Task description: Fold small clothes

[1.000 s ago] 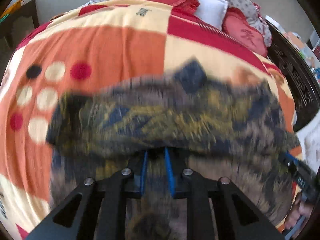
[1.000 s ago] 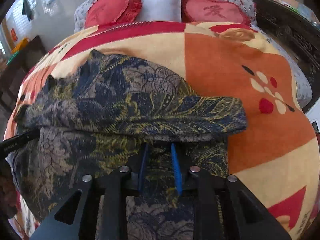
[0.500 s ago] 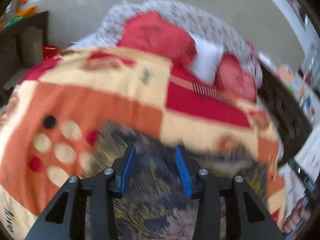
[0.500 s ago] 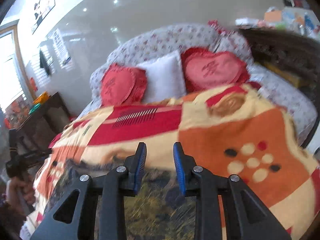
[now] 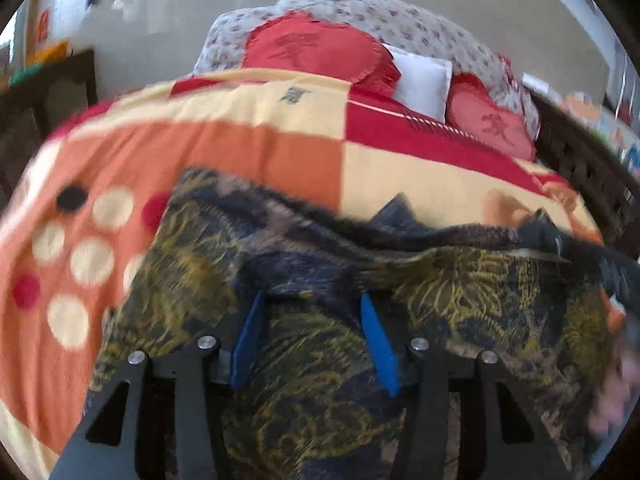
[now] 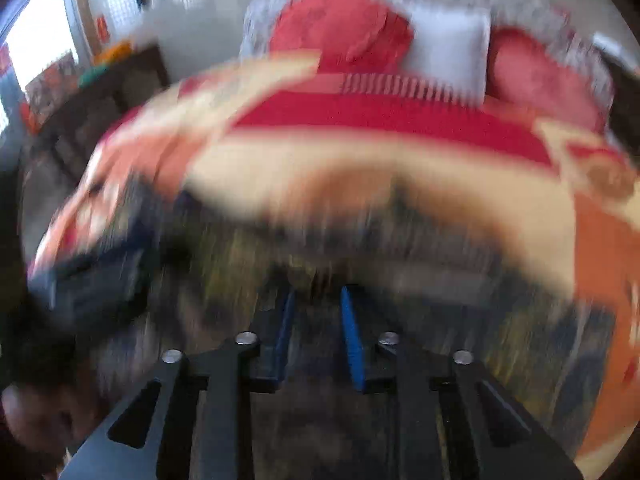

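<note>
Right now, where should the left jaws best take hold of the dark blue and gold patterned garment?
Probably the raised fold ridge of the dark blue and gold patterned garment, approached from the near side. It stands proud just ahead of the left gripper, whose jaws are opening, nothing pinched.

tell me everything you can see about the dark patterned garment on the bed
The dark patterned garment is soft cloth, navy and grey-brown with yellow-gold leafy print. It lies spread on the orange, cream and red blanket, with a fold or bunched ridge across its upper part and two small points sticking up along its far edge. The left gripper is over it, jaws opening, cloth below and between the blue pads, not pinched. The right wrist view is too blurred to add detail.
</note>
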Demonstrator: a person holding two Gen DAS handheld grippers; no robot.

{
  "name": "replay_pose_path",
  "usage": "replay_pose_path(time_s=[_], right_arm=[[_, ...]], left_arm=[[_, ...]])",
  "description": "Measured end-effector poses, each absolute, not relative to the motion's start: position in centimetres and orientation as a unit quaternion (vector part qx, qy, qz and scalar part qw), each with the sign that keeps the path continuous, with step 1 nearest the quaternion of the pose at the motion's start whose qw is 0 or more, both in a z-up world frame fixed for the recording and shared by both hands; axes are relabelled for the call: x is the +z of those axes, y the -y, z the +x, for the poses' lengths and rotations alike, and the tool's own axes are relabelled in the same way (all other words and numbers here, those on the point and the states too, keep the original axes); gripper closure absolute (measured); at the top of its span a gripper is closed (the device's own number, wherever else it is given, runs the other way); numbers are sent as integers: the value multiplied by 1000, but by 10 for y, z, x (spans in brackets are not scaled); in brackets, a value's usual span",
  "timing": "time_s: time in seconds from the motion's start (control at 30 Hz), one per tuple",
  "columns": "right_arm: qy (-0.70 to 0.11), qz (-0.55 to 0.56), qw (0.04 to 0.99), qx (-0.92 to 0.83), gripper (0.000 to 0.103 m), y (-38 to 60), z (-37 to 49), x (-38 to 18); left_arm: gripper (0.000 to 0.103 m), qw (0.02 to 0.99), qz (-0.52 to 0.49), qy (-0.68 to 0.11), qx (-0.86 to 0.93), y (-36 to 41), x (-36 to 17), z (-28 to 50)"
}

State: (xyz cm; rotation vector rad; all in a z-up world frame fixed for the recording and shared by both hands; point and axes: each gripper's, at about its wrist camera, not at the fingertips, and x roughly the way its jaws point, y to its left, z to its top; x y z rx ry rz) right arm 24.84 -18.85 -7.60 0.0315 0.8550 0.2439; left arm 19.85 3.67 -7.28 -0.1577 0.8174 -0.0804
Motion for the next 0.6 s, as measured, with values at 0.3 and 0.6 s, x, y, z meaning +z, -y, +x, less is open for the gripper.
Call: replay_pose_path(time_s=[0.3,0.6], right_arm=[[-349,25,933,79,103,219,212,-34],[-409,90,908,-1,73,277,206,-101]], left_arm=[[39,911,-69,-405,-35,-32,-73,206],[31,905,-64,-418,-42,-29,-76,213]])
